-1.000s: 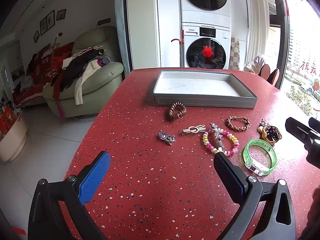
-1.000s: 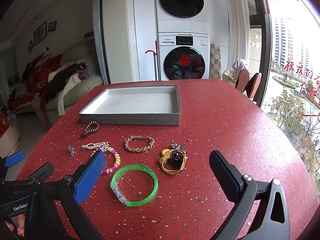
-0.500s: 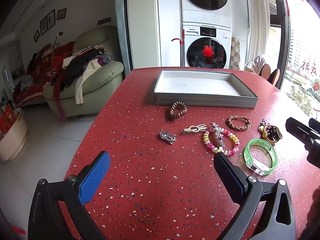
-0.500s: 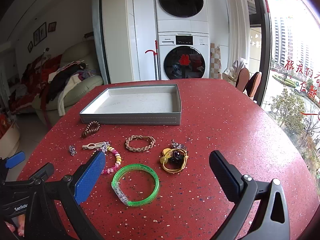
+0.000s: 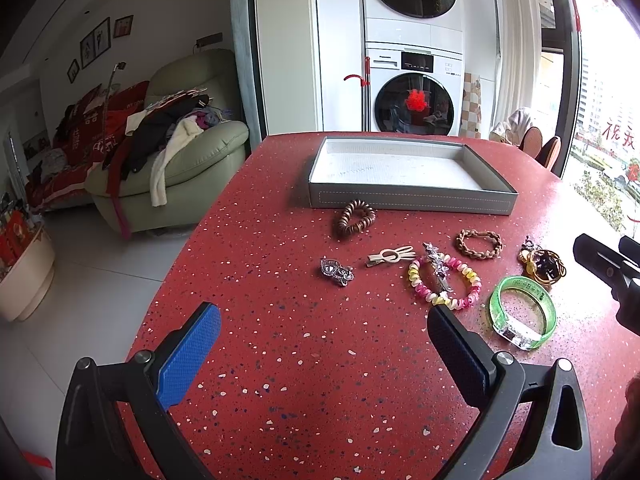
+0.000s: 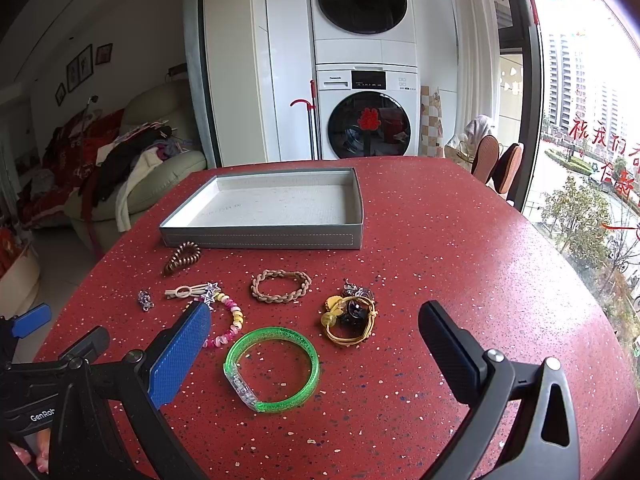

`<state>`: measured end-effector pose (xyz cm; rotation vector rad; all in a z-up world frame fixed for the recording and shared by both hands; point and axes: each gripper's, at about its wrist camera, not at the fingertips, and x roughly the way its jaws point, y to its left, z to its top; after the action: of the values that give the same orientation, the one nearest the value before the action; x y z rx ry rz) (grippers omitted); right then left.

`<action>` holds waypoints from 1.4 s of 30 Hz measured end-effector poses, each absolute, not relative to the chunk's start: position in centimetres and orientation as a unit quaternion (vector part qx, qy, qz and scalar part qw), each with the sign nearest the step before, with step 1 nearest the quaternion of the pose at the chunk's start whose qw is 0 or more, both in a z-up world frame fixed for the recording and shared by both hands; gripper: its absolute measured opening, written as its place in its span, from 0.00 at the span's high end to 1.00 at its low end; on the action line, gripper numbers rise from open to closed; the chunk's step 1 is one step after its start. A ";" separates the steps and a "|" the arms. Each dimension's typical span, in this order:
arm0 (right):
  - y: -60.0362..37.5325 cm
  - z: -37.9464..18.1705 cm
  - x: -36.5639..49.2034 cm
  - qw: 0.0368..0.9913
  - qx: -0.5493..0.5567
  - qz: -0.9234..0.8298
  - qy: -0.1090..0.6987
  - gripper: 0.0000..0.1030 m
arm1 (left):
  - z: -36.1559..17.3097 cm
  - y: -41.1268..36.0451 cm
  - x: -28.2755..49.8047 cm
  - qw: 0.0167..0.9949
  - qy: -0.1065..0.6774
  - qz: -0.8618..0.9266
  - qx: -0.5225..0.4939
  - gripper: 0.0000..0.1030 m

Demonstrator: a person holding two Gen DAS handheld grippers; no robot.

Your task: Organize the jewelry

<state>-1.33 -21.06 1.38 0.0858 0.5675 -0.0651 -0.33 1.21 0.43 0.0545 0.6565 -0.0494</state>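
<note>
**Jewelry spread before an empty tray**

A red speckled table [image 6: 460, 248] stands before stacked washing machines [image 6: 366, 60] and a green sofa [image 5: 192, 160]. One grey tray [image 6: 264, 236] holds nothing. Near it lie eight pieces: five bracelets or coils, including a green bangle [image 6: 272, 368], plus three clips. The left gripper [image 5: 320, 344] and right gripper [image 6: 316, 340] both hover spread wide, holding nothing.

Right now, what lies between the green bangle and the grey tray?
In the right wrist view, the braided tan bracelet lies on the table between the green bangle and the grey tray.
</note>
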 end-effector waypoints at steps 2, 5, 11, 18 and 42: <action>-21.1 1.4 -1.3 0.959 0.042 -0.032 0.280 0.00 | 0.5 1.2 -0.4 0.946 0.322 -0.024 0.027 0.00; -21.0 1.3 -1.3 0.959 0.042 -0.031 0.280 0.00 | 0.4 1.3 -0.4 0.946 0.323 -0.024 0.026 0.00; -20.7 1.2 -1.4 0.959 0.040 -0.030 0.279 0.00 | 0.0 1.5 -0.4 0.946 0.323 -0.022 0.026 0.00; -20.7 1.2 -1.4 0.959 0.040 -0.029 0.279 0.00 | -0.1 1.6 -0.4 0.945 0.325 -0.022 0.026 0.00; -20.5 1.5 -1.4 0.959 0.040 -0.029 0.279 0.00 | 0.0 1.4 -0.3 0.944 0.327 -0.023 0.026 0.00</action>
<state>-1.40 -20.46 1.47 0.0803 0.5654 -0.0592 -0.26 1.42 0.00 0.0535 0.6660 -0.0466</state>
